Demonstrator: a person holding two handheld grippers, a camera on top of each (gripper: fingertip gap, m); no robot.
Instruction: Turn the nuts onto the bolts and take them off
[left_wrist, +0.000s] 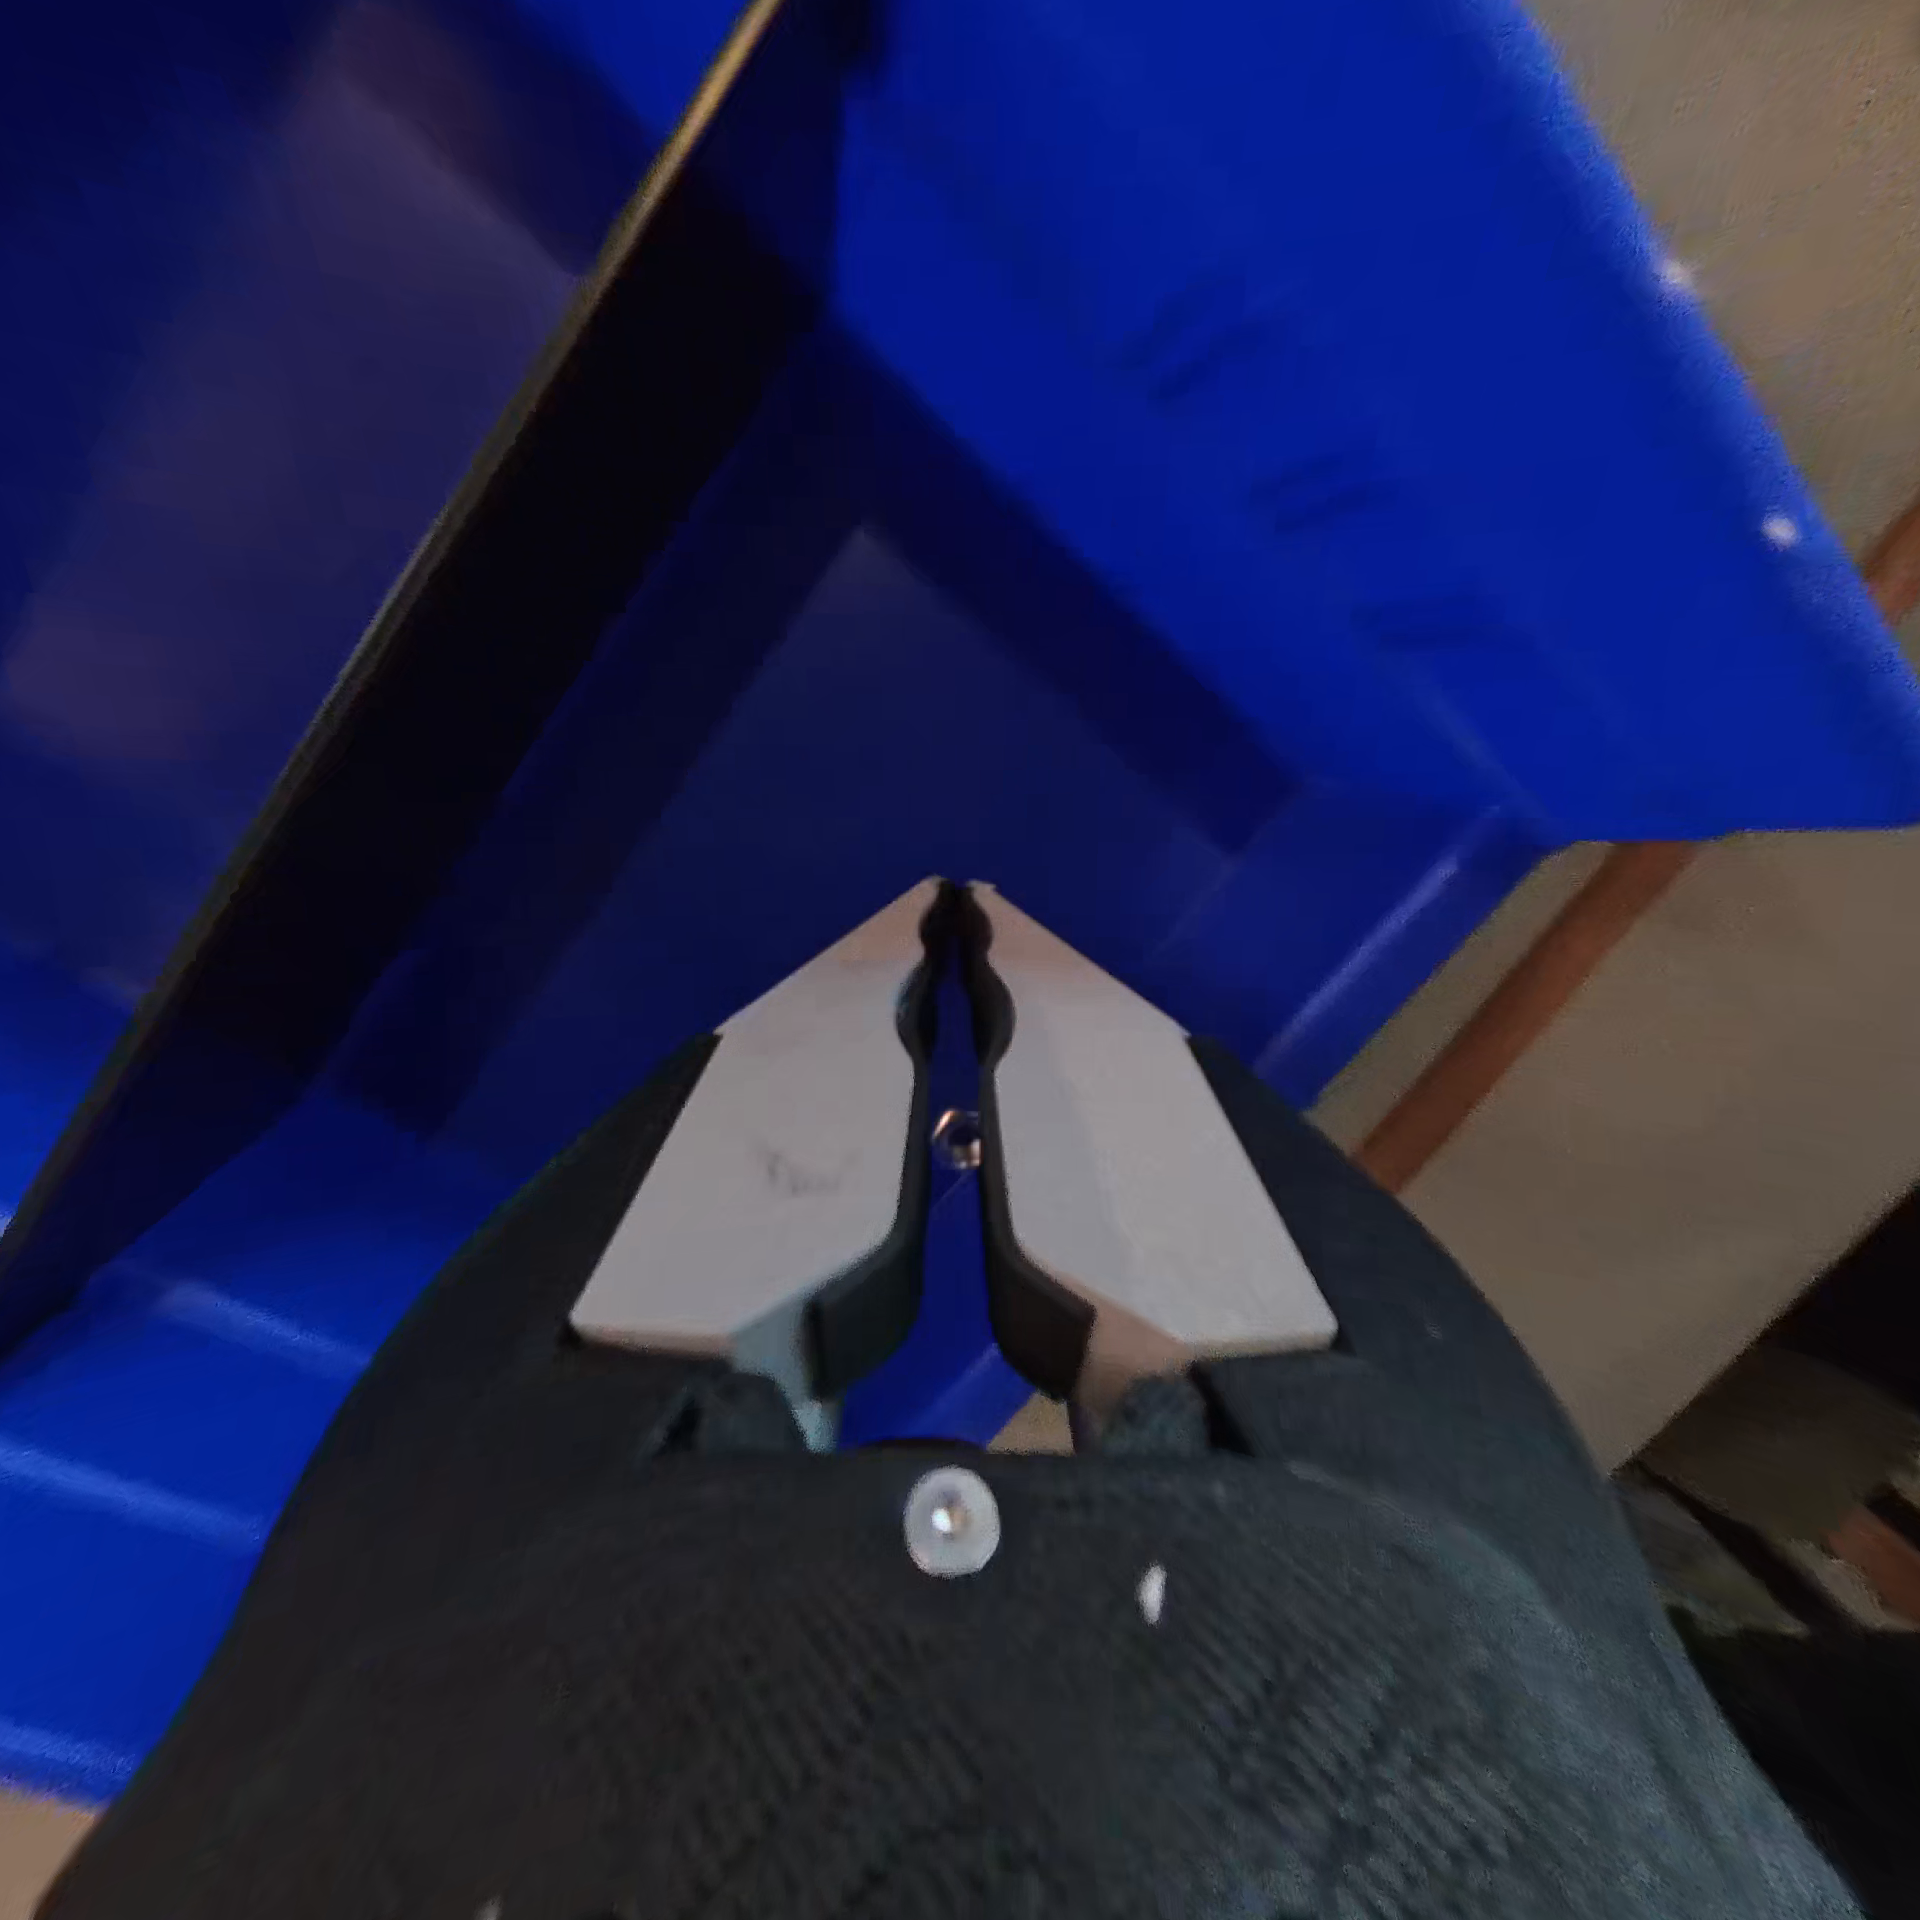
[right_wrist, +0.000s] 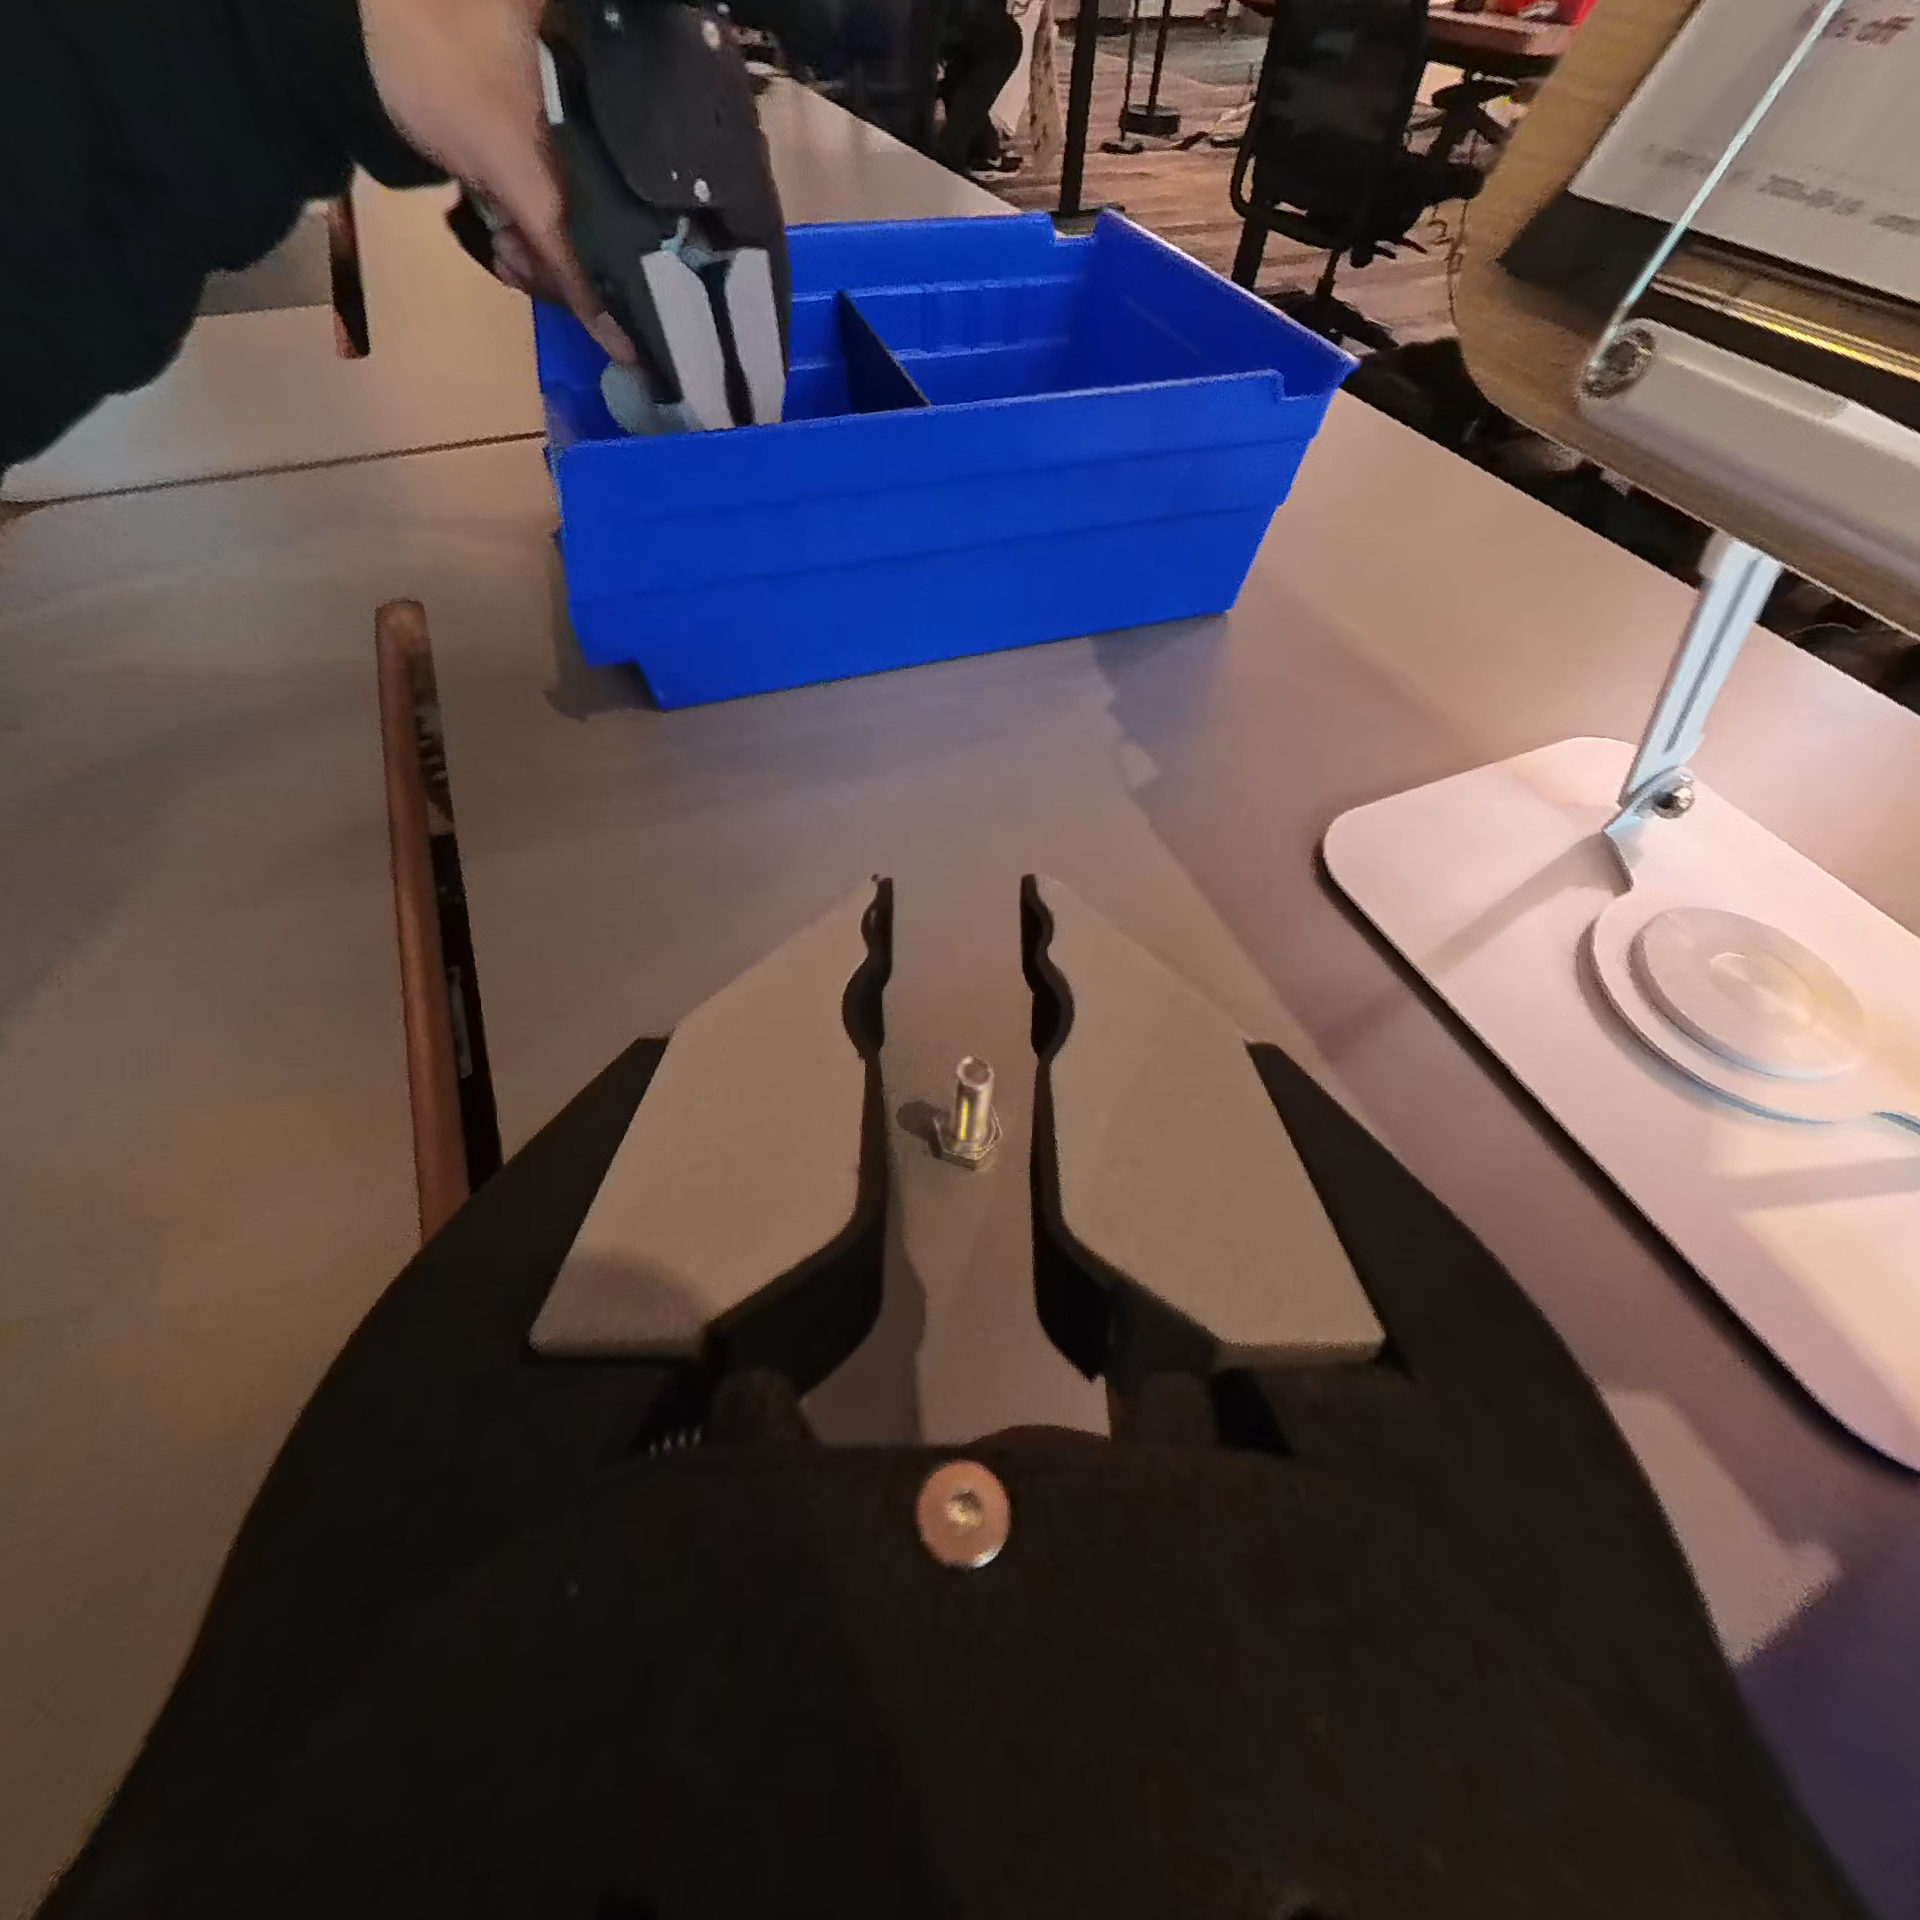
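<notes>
My left gripper (left_wrist: 954, 896) is down inside the blue bin (left_wrist: 1195, 364), its fingers closed tip to tip. A small silver nut (left_wrist: 957, 1136) sits sharp between the pads while the bin behind is blurred, so it is held. The right wrist view shows that gripper (right_wrist: 724, 410) in the bin's left compartment, held by a hand (right_wrist: 488, 177). My right gripper (right_wrist: 951, 896) is open, low over the grey table (right_wrist: 727, 810). A silver bolt (right_wrist: 966, 1114) stands upright on its hex head between its fingers, touching neither.
The blue bin (right_wrist: 914, 540) stands on the table ahead, split by a dark divider (right_wrist: 883, 364). A brown rod (right_wrist: 416, 894) lies to the left. A white stand base (right_wrist: 1714, 1122) with its arm and a screen (right_wrist: 1683, 239) is on the right. Chairs stand behind. There is about 25 cm between the tips of the two grippers.
</notes>
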